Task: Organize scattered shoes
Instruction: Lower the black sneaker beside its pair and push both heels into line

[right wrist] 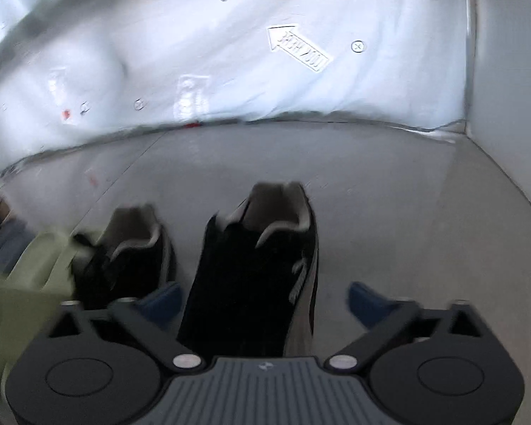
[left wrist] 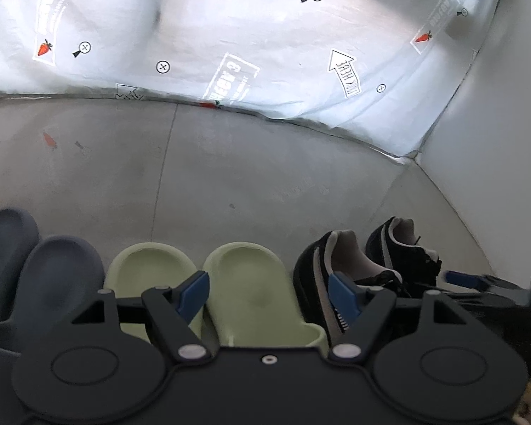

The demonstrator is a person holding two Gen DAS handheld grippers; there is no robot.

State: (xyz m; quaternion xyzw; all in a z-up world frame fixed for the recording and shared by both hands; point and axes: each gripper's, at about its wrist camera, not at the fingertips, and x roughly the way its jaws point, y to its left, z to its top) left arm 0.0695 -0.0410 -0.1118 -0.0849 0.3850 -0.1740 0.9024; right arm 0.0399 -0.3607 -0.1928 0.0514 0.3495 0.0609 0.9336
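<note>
Both tools gape — left (left wrist: 269, 292) over green slide (left wrist: 262, 294), right (right wrist: 262, 304) seemingly clear of sneaker (right wrist: 258, 265).

Light soft, diffuse, brightest on white sheeting (left wrist: 265, 35) at far edge of floor (left wrist: 230, 163). Shadows faint. Left wrist view fairly sharp; right wrist view motion-blurred throughout, black sneaker (right wrist: 262, 265) smeared, detail lost. Fisheye bends floor's far edge; top corners dark.

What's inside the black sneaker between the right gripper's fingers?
A grey lining shows at the collar of the black sneaker; deeper inside is dark, so any contents can't be seen.
</note>
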